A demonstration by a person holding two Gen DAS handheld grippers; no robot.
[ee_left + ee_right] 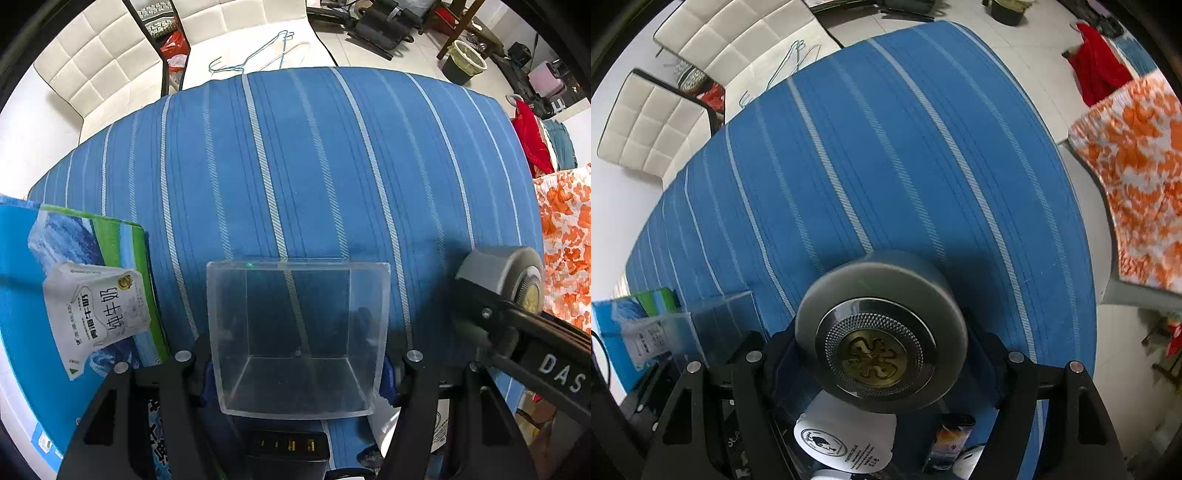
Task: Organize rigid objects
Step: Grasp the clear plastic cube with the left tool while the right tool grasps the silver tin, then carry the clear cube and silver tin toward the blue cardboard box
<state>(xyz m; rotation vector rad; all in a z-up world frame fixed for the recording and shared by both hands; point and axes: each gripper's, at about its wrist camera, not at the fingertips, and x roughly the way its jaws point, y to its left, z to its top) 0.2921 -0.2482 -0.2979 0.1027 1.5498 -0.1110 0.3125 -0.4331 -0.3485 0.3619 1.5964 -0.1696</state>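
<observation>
My left gripper (297, 373) is shut on a clear plastic box (299, 336), open end facing away, held over the blue striped cloth (295, 166). My right gripper (882, 354) is shut on a round grey case with a metal, gold-centred lid (881, 332). The same case (506, 277) and the right gripper's arm show at the right of the left wrist view. The clear box (701, 321) shows at the left of the right wrist view.
A blue-green milk carton box (74, 295) lies at the left on the cloth. A white tub (846, 439) and a small dark can (947, 443) sit below the right gripper. A black device (288, 446) lies under the left one. An orange patterned cloth (1137, 177) is at the right.
</observation>
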